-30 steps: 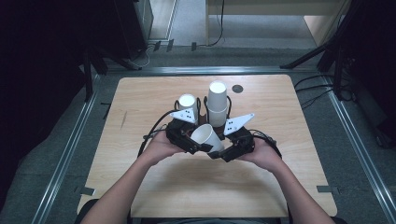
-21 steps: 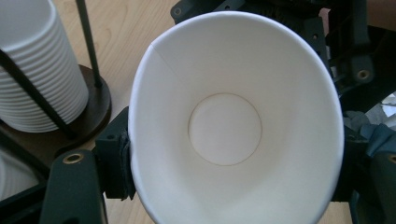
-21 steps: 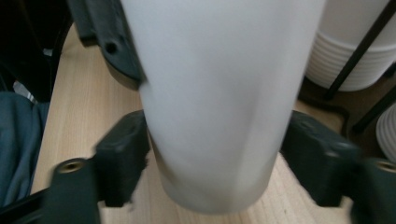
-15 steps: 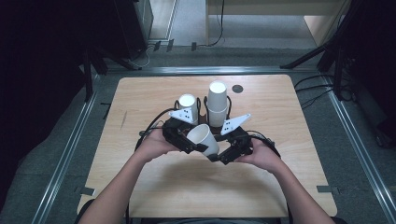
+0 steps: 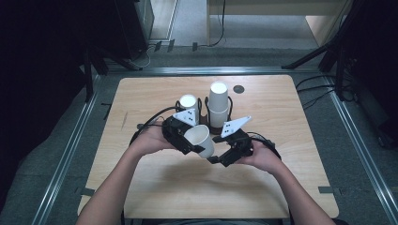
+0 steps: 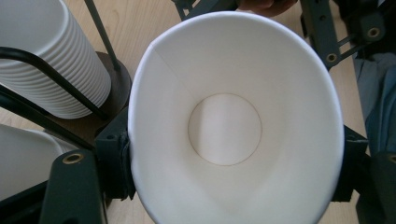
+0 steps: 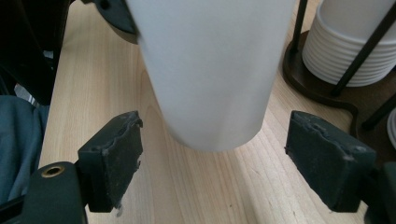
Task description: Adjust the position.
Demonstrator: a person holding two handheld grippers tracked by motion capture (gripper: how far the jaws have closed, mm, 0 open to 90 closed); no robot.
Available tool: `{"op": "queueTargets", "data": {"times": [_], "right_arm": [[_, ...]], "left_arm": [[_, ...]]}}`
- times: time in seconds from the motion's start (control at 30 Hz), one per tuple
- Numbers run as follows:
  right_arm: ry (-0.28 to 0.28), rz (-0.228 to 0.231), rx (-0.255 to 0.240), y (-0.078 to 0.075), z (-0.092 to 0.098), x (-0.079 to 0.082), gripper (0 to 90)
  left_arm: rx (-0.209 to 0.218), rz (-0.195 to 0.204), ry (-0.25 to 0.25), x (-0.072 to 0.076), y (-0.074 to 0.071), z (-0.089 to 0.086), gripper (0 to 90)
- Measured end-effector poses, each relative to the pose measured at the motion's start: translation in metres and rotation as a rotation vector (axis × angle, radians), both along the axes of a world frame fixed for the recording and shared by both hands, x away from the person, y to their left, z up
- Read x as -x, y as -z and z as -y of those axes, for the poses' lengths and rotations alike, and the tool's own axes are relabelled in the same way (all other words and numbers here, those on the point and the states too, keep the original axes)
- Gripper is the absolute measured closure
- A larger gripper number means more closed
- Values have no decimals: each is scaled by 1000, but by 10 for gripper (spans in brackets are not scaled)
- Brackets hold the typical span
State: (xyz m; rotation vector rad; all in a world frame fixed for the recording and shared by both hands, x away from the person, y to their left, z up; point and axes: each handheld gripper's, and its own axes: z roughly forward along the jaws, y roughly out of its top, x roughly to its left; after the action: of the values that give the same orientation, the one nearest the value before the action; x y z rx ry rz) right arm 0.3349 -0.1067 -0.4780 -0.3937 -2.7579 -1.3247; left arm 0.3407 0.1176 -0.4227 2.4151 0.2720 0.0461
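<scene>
A white paper cup (image 5: 199,139) is held tilted above the table, its mouth toward my left gripper (image 5: 193,144). In the left gripper view the cup (image 6: 224,126) is pinched at the rim into an oval, with my left gripper (image 6: 231,163) shut on it. My right gripper (image 5: 215,157) faces it from the right. In the right gripper view the cup's base (image 7: 210,70) hangs between the two pads (image 7: 116,154) without touching either. My right gripper (image 7: 215,172) is open, and its jaws have just been opening.
Two black wire holders stand just behind the hands, each with a stack of white cups: a tall stack (image 5: 218,101) and a shorter one (image 5: 188,102). The tall stack (image 7: 355,51) sits close to the right jaw. A small black disc (image 5: 239,89) lies on the wooden table (image 5: 281,187).
The cup has shifted slightly left with my left gripper. My right gripper, which was against the cup a second ago, now stands a little apart from it.
</scene>
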Motion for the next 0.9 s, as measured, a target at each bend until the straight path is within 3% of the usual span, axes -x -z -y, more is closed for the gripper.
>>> {"op": "queueTargets", "data": {"times": [0.3,0.6,0.8,0.9], "right_arm": [[-14,27,13,2,-2,4,213],[-36,26,51,12,-4,6,279],[-52,58,40,9,-3,6,330],[-48,57,27,8,-2,6,329]], "left_arm": [[-50,-12,61,-2,14,16,239],[-63,-22,93,2,19,29,232],[-50,-27,82,1,18,27,221],[-20,-2,64,2,17,25,201]]}}
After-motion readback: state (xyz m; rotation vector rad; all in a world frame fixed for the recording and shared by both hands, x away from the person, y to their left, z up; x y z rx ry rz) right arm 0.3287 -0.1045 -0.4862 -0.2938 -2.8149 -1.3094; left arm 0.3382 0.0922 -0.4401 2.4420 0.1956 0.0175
